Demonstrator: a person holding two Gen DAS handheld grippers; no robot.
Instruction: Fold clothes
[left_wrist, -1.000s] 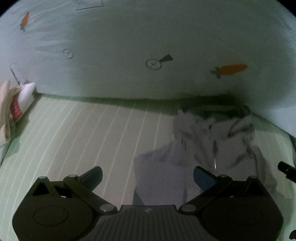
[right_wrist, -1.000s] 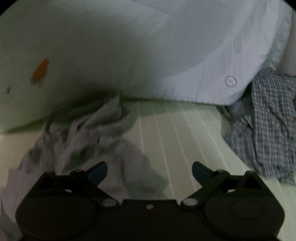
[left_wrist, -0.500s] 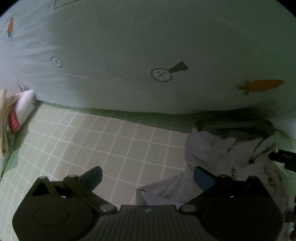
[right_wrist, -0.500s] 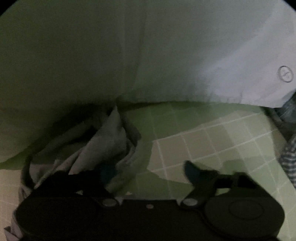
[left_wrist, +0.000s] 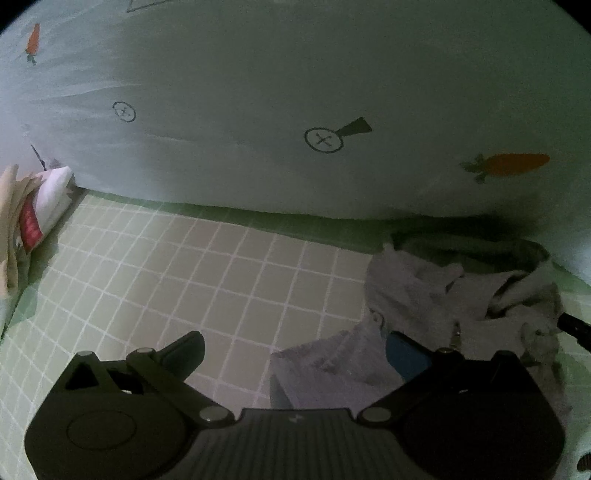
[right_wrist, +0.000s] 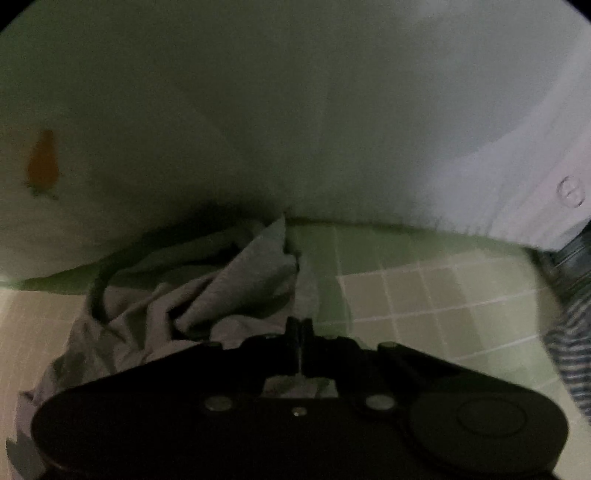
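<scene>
Right wrist view showed the right claw (right_wrist: 300, 326) pinched fully together at the crumpled grey cotton garment's (right_wrist: 207, 291) edge, though whether it held cloth was unclear, while the left claw (left_wrist: 295, 350) gaped empty, so a thin bite could have slipped.

Dim, greenish fisheye views — right one darker, perhaps motion-blurred.

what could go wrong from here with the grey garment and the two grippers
1. The right gripper is shut at the edge of the crumpled grey garment; whether it pinches cloth is unclear, so a pull may slip.
2. The left gripper is open, holding nothing, so a lift would probably leave the cloth bunched.
3. The checked garment lies close and might get dragged.
</scene>
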